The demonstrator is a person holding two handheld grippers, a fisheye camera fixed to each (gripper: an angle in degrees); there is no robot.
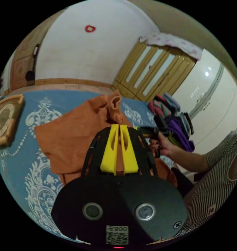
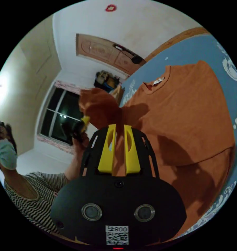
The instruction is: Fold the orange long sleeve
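The orange long sleeve shirt (image 2: 183,104) lies flat on a blue patterned bedspread (image 2: 202,49), collar (image 2: 155,83) toward the far side. One sleeve is lifted off it. My left gripper (image 1: 119,126) is shut on the sleeve, and the cuff (image 1: 115,106) stands up above the yellow jaws. My right gripper (image 2: 119,126) is shut on the same sleeve further along, with orange cloth pressed between its jaws. The left gripper (image 2: 77,128) also appears in the right gripper view, held in a hand beside the bunched sleeve end (image 2: 97,106). The right gripper (image 1: 148,132) shows in the left gripper view, in a hand.
A pile of coloured clothes (image 1: 173,117) sits at the bed's edge near a wooden wardrobe (image 1: 155,75). A framed clock (image 1: 5,119) lies on the bedspread (image 1: 26,157). The person in a striped top (image 1: 212,183) stands close by the bed. A window (image 2: 58,115) is behind them.
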